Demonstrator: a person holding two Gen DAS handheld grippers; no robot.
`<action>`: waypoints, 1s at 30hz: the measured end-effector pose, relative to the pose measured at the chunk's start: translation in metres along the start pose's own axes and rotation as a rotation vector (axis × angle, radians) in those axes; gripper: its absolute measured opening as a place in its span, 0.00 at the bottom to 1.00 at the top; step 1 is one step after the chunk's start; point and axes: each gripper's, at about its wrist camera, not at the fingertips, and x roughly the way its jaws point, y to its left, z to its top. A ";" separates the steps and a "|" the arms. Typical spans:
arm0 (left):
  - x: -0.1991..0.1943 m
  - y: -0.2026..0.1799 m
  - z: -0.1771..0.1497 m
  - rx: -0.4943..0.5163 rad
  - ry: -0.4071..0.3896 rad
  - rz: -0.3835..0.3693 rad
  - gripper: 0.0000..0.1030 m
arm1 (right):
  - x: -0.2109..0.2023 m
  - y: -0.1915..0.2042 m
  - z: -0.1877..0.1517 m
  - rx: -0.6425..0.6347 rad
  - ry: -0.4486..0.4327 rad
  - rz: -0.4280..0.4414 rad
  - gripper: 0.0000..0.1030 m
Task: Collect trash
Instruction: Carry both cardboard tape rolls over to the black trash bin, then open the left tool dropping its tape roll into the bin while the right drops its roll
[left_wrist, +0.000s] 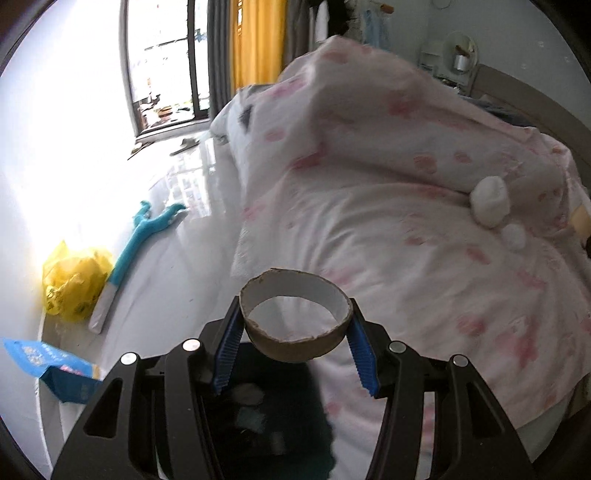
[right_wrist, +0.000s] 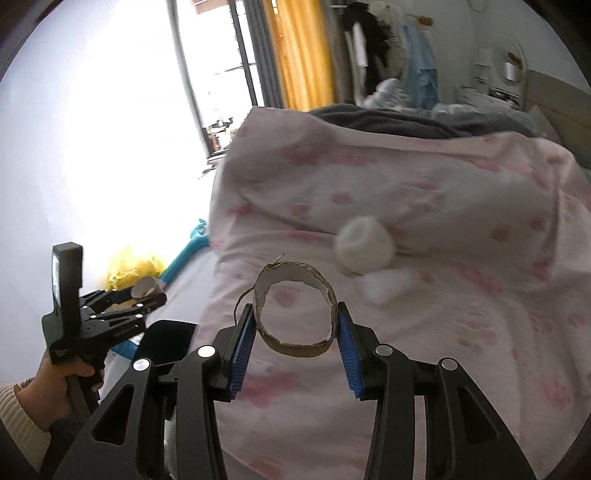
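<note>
While both grippers hung over the bed (right_wrist: 443, 258), left gripper (left_wrist: 295, 332) and right gripper (right_wrist: 295, 325) each pinched a cardboard ring (left_wrist: 295, 321), bore facing forward between the fingers.

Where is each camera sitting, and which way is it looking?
Left wrist view: sits on the left hand-held gripper, looking along its blue fingers at the cardboard ring it grips, over a dark bin, with the pink-print quilt ahead.
Right wrist view: sits on the right hand-held gripper, looking at its own cardboard ring above the quilt; the left hand-held gripper and the person's left hand show at left.
Both share the quilt, white tissue wads, yellow bag and window.
</note>
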 end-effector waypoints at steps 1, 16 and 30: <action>0.000 0.007 -0.002 -0.004 0.009 0.012 0.55 | 0.002 0.005 0.001 -0.005 0.001 0.006 0.43; 0.024 0.081 -0.032 -0.106 0.182 0.042 0.56 | 0.056 0.099 0.011 -0.112 0.054 0.108 0.43; 0.045 0.130 -0.073 -0.156 0.397 0.060 0.56 | 0.107 0.168 0.005 -0.173 0.124 0.181 0.43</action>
